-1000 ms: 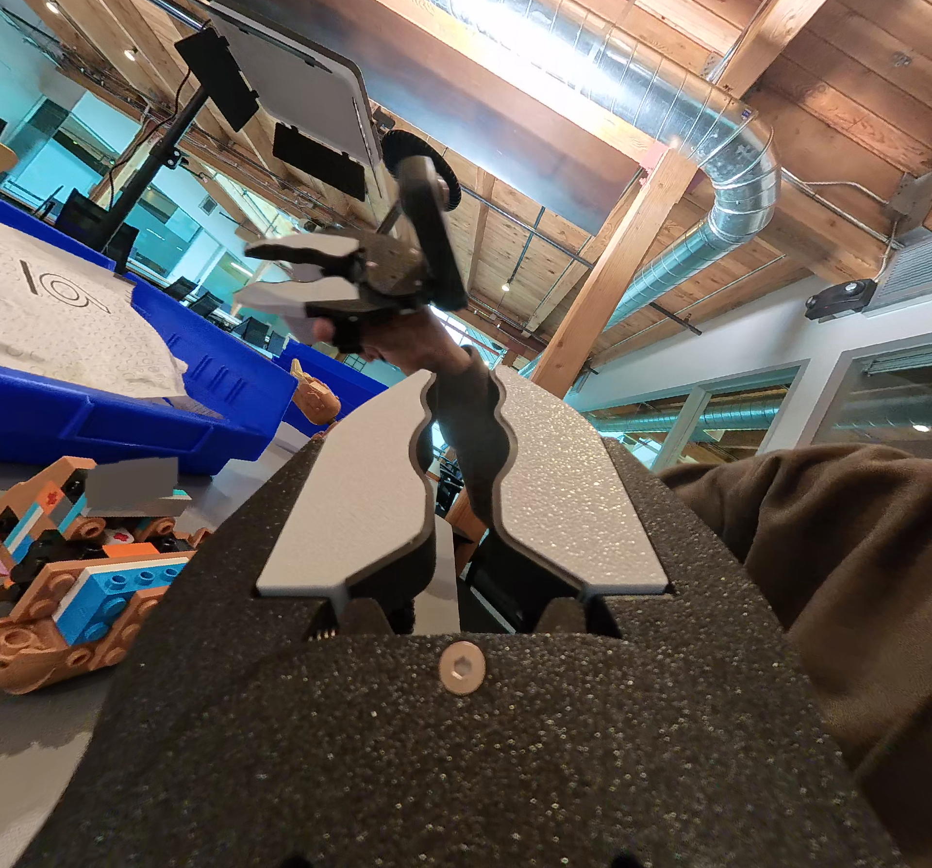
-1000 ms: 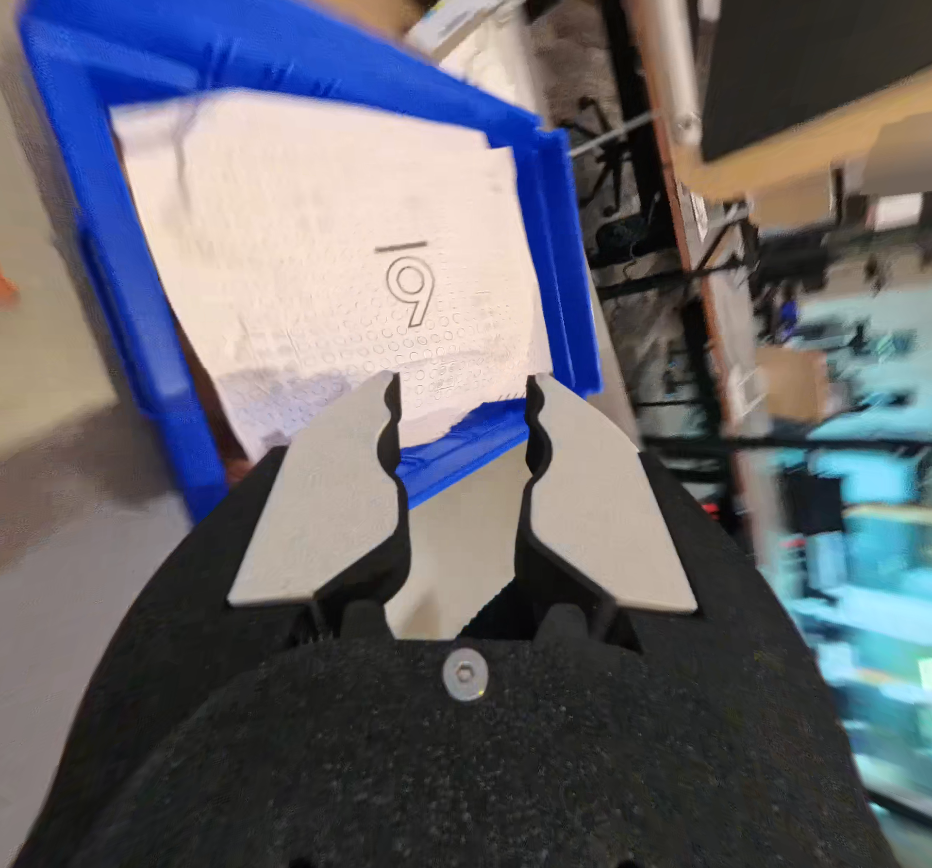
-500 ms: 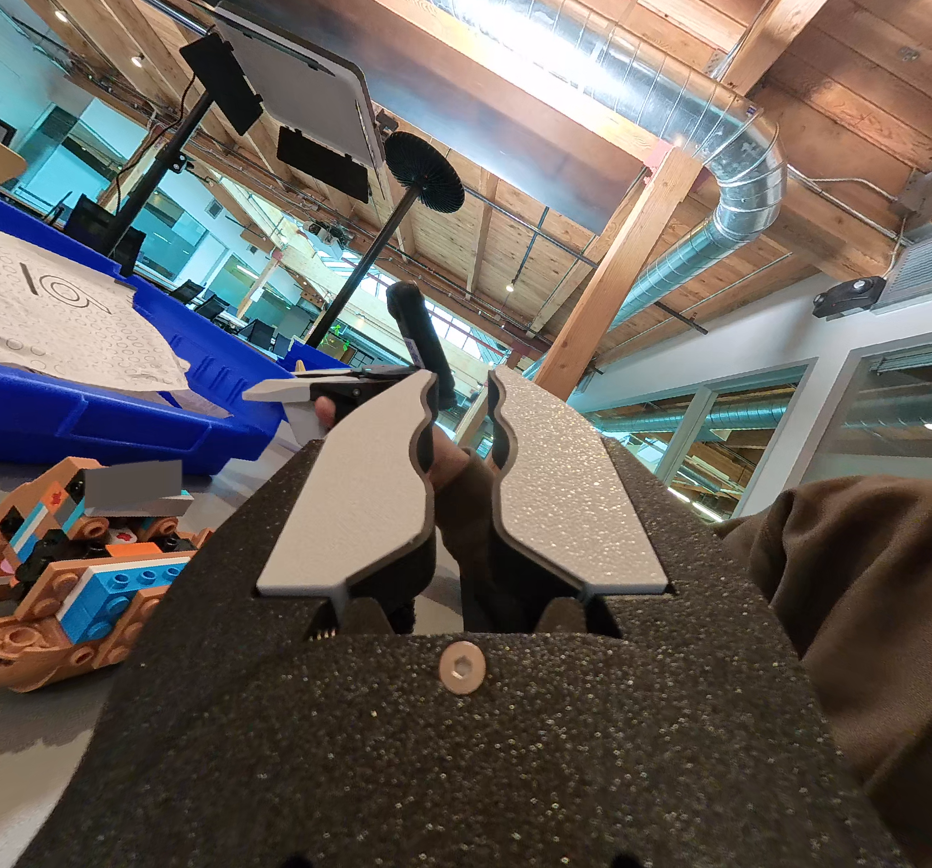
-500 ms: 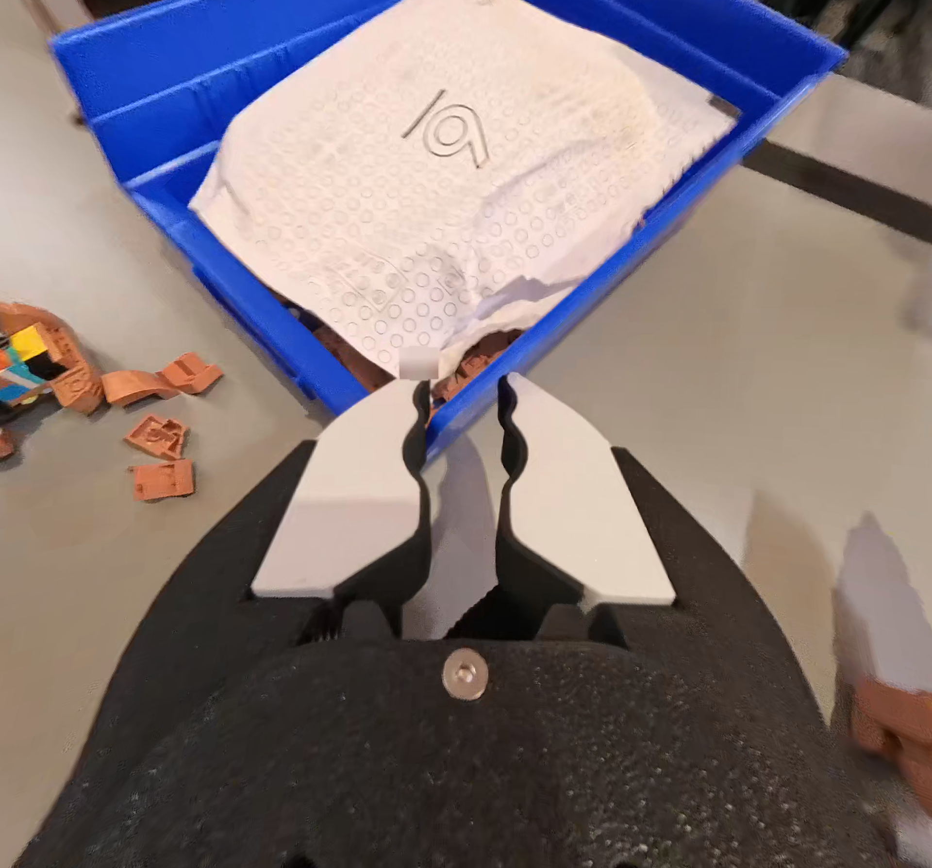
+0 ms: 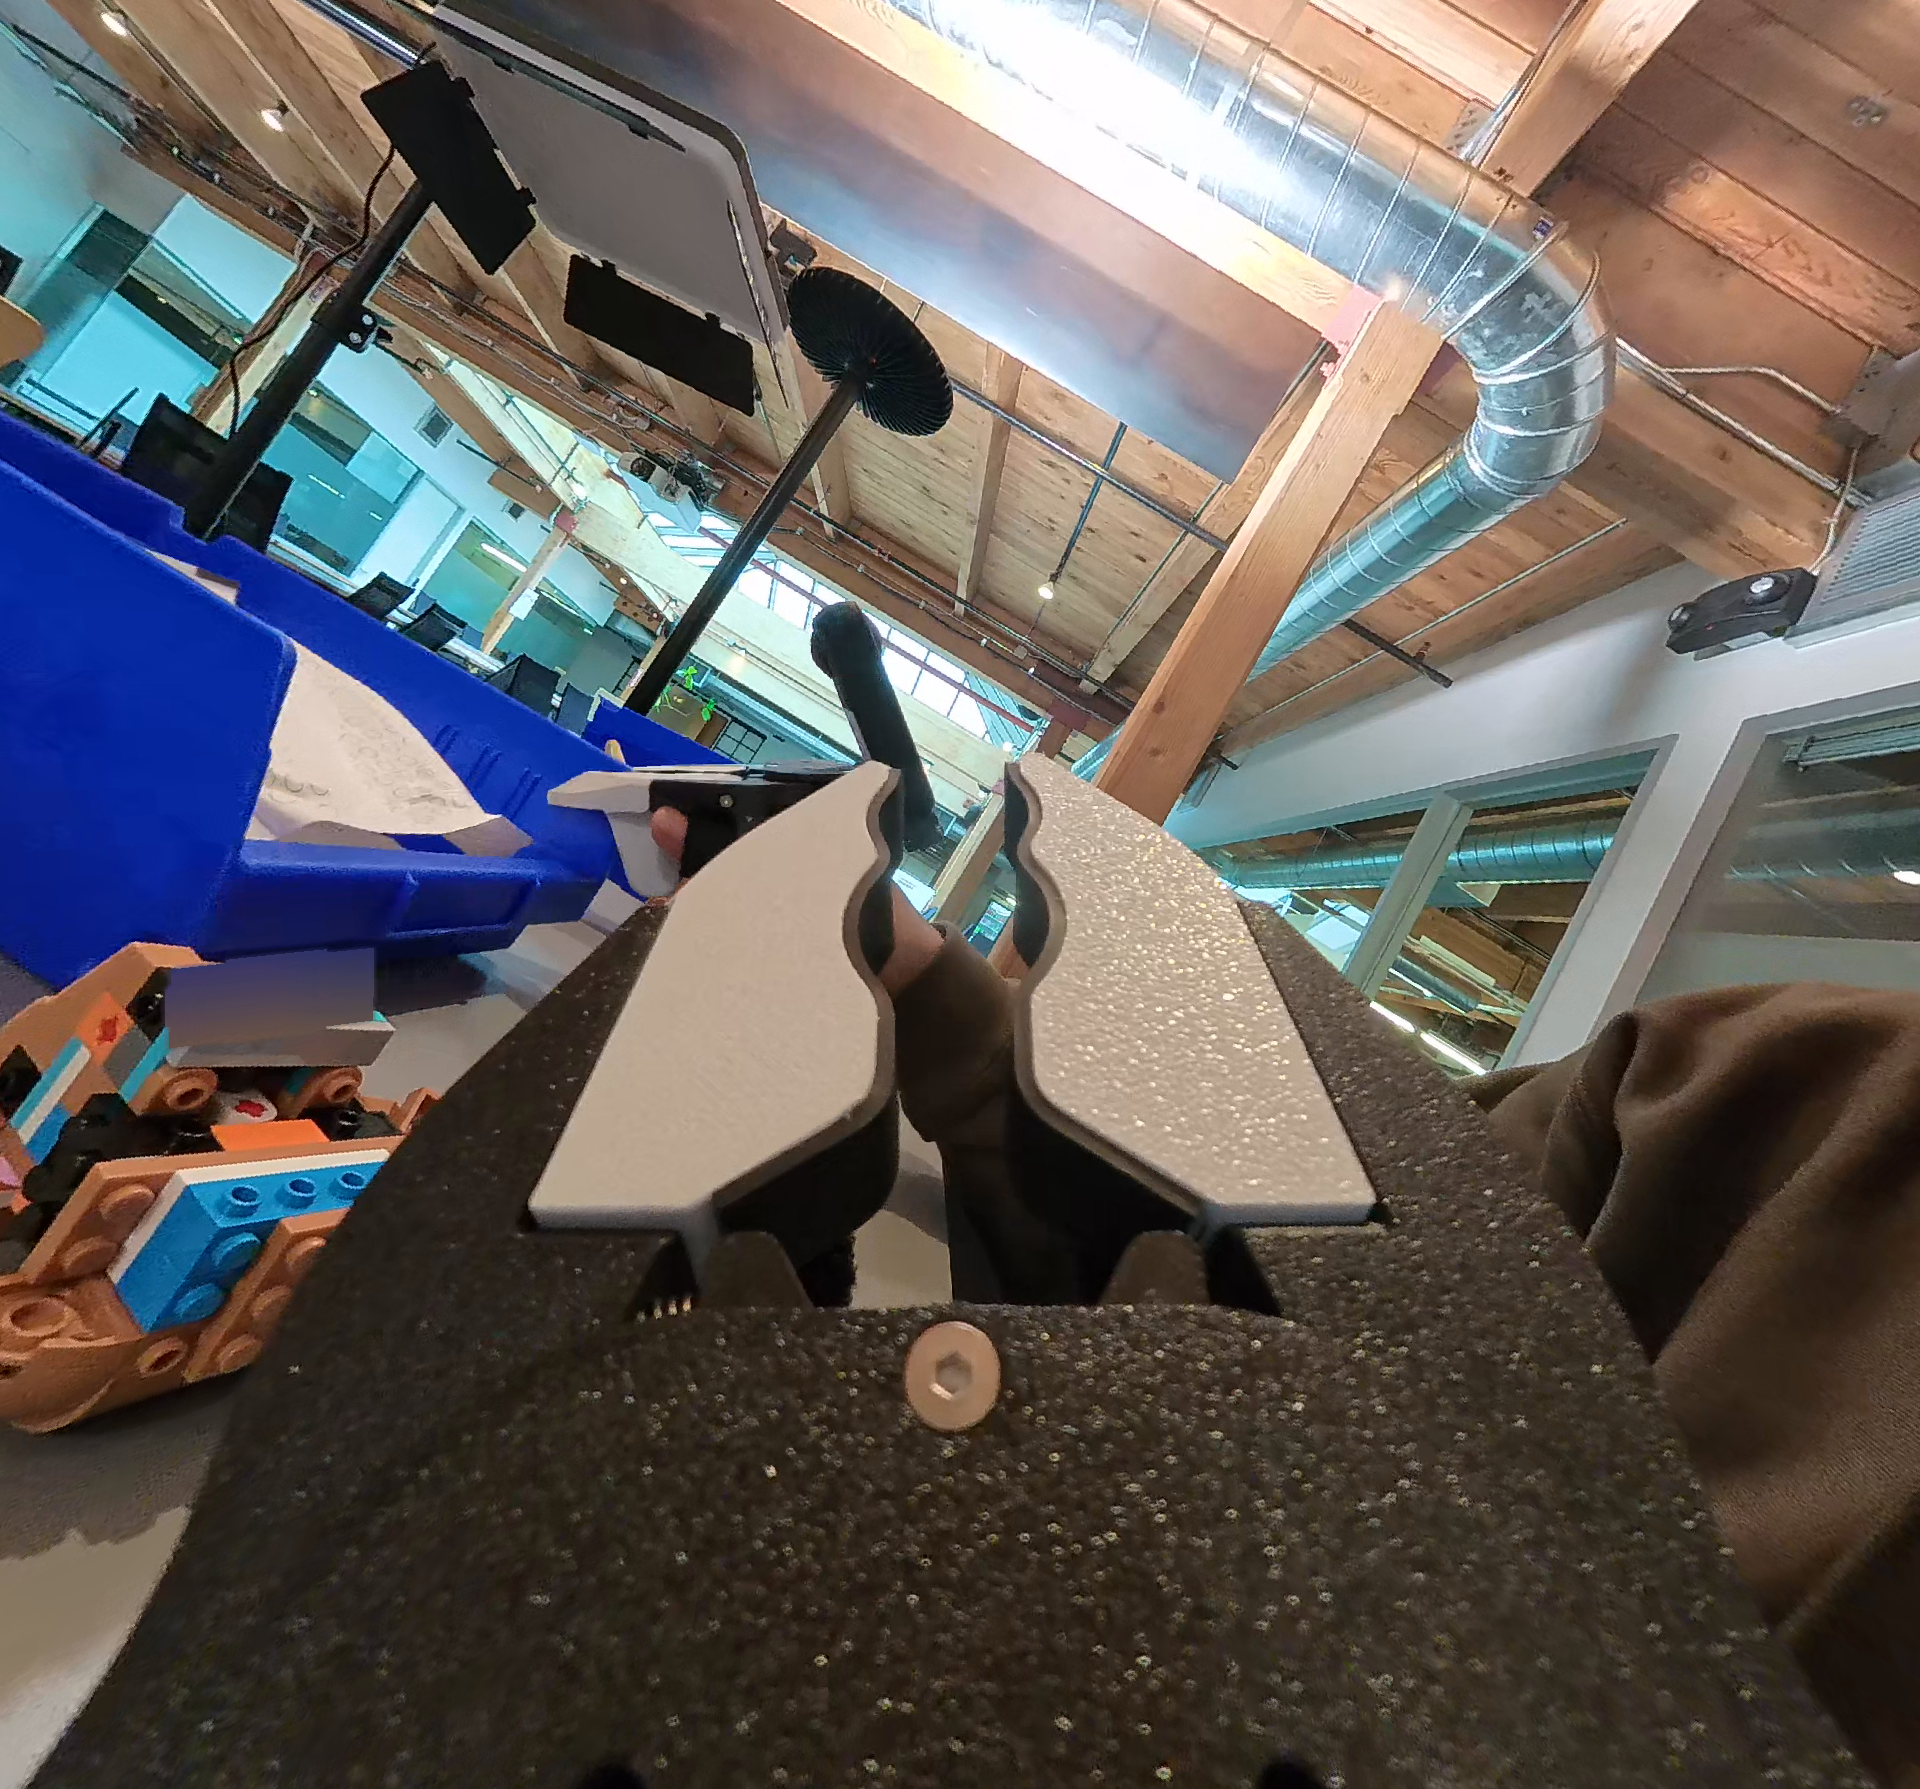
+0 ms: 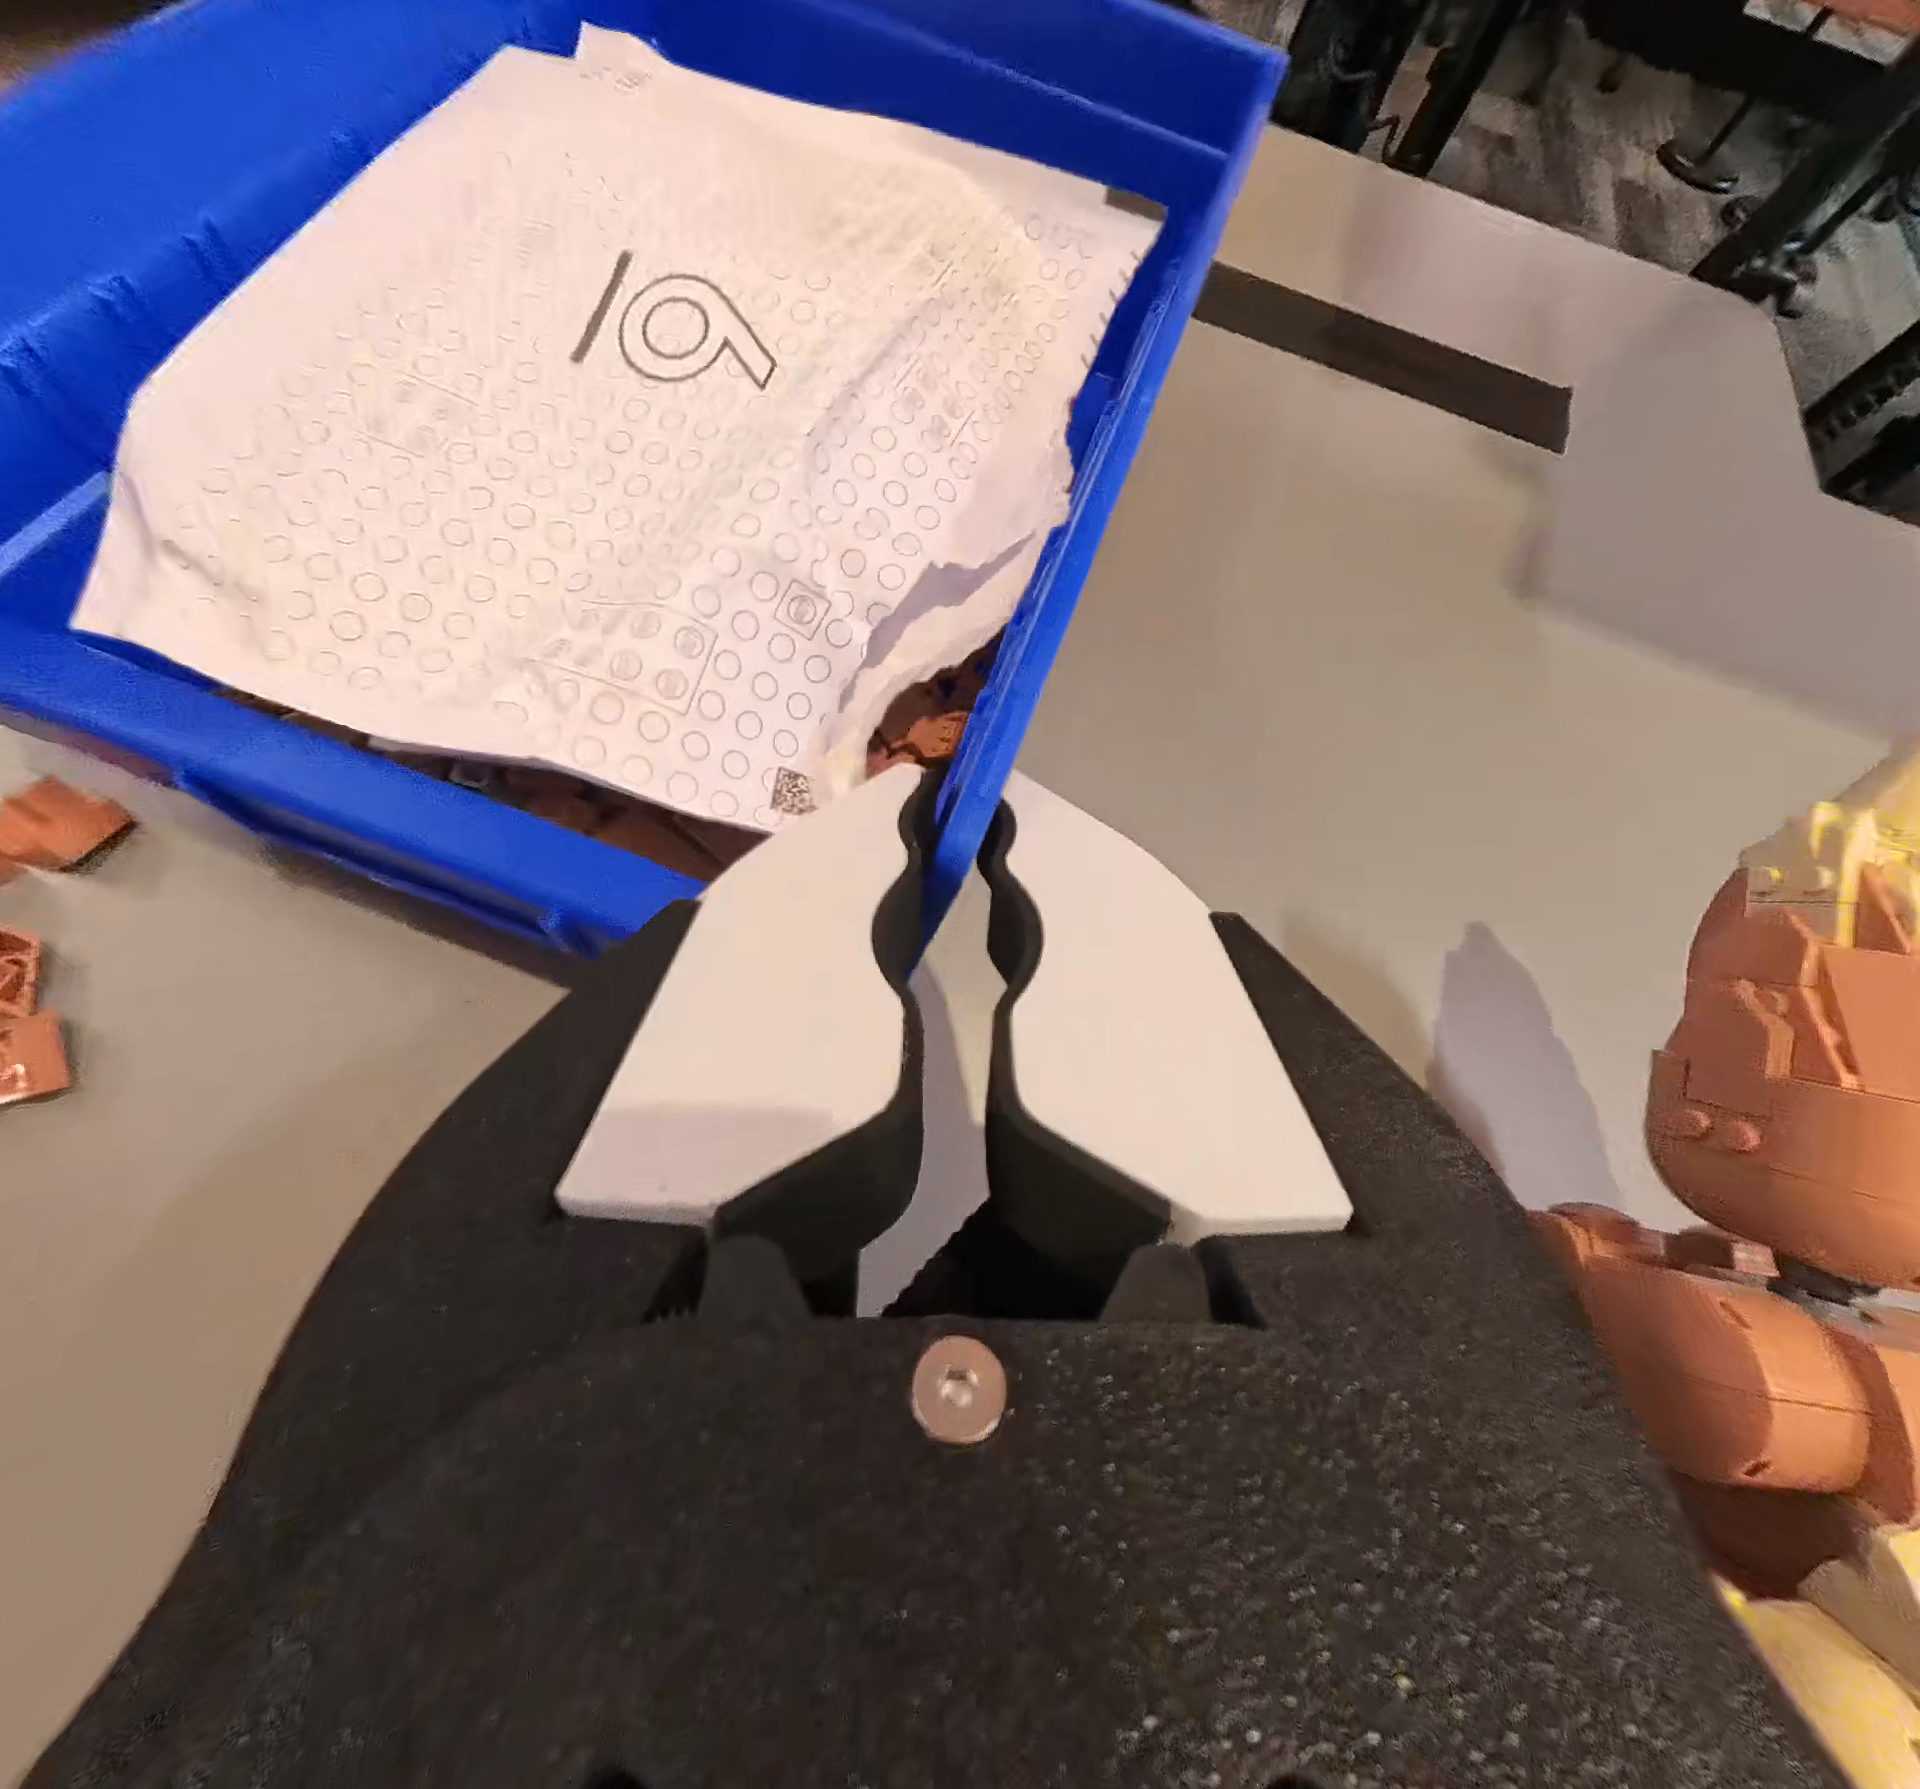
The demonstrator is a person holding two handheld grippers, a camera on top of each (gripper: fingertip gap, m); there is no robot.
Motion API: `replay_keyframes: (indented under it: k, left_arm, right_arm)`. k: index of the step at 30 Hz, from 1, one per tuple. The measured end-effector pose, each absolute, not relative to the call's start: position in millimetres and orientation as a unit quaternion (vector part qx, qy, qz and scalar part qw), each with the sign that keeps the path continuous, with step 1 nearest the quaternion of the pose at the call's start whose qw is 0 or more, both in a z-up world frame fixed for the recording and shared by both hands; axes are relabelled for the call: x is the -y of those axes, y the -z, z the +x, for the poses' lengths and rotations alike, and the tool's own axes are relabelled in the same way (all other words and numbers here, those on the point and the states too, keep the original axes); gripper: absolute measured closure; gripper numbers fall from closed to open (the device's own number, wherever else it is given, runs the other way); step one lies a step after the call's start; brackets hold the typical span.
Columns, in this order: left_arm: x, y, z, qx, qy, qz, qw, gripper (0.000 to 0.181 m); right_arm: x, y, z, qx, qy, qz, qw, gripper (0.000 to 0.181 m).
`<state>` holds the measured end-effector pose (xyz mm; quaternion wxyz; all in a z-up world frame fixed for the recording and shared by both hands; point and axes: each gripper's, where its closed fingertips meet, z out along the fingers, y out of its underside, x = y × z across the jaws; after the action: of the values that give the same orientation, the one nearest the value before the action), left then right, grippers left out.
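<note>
My right gripper (image 6: 956, 804) is closed down to a narrow gap on the right wall of a blue bin (image 6: 1101, 534), near its front corner. A white sheet printed with circles (image 6: 571, 451) lies in the bin over brown bricks (image 6: 925, 731). My left gripper (image 5: 951, 783) is open and empty and points up towards the ceiling, low over the table. In the left wrist view the right gripper (image 5: 603, 835) shows at the edge of the blue bin (image 5: 135, 700), held by a hand in a brown sleeve. A multicoloured brick model (image 5: 197, 1209) lies left of my left gripper.
Loose brown brick pieces (image 6: 52, 825) lie on the grey table (image 6: 1351, 648) left of the bin. A brown and cream brick model (image 6: 1787, 1064) stands at the right. A black strip (image 6: 1382, 368) crosses the table behind. A screen on a stand (image 5: 592, 201) hangs overhead. Some 30 cm of space lies between my two pairs of fingers.
My right gripper swung down to the bin's front right corner and its jaws narrowed around the wall. The bin now sits differently in the left wrist view. My left gripper barely moved.
</note>
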<state>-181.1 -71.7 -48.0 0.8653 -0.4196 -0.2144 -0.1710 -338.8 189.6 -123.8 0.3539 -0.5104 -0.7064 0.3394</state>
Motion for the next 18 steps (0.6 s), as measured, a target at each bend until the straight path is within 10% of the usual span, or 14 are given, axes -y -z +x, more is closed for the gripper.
replay_keyframes:
  k: [18]
  left_arm:
    - [70.0, 48.1, -178.2, 0.209, 0.166, -0.427, 0.864, 0.163]
  right_arm:
    - [-229.4, 33.6, -261.4, 0.72, -0.303, -0.388, 0.488, 0.14]
